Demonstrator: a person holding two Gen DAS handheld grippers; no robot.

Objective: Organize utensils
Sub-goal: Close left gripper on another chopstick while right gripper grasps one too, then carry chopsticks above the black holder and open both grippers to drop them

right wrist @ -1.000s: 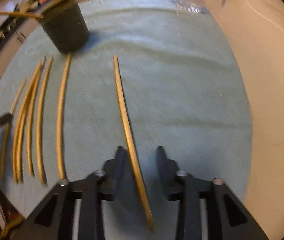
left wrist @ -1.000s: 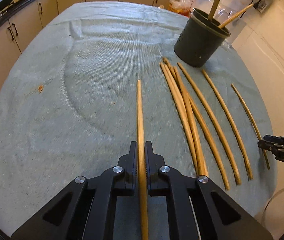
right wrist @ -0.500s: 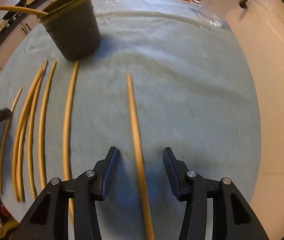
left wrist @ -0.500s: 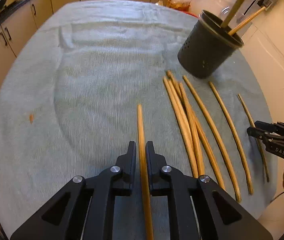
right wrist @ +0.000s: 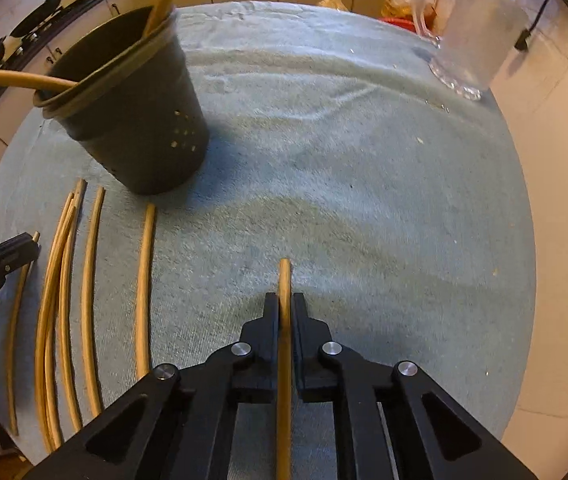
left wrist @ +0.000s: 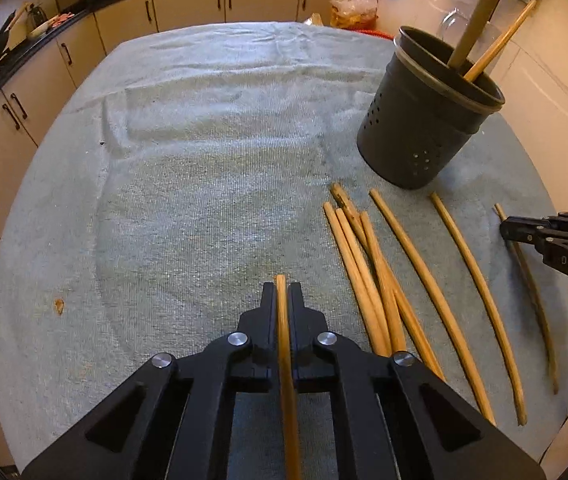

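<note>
Dark perforated holder (left wrist: 424,128) stands upright on the towel-covered worktop (left wrist: 204,160), 2 sticks leaning inside. My left fingers (left wrist: 283,300) pinch 1 stick (left wrist: 284,344); my right fingers (right wrist: 284,312) have just closed on another stick (right wrist: 284,356). Loose sticks (left wrist: 372,276) lie between. Glass pitcher (right wrist: 476,36) beyond.

Left hand-held gripper (left wrist: 282,300) clamps chopstick (left wrist: 284,344) (holder (left wrist: 420,128) beyond).
</note>
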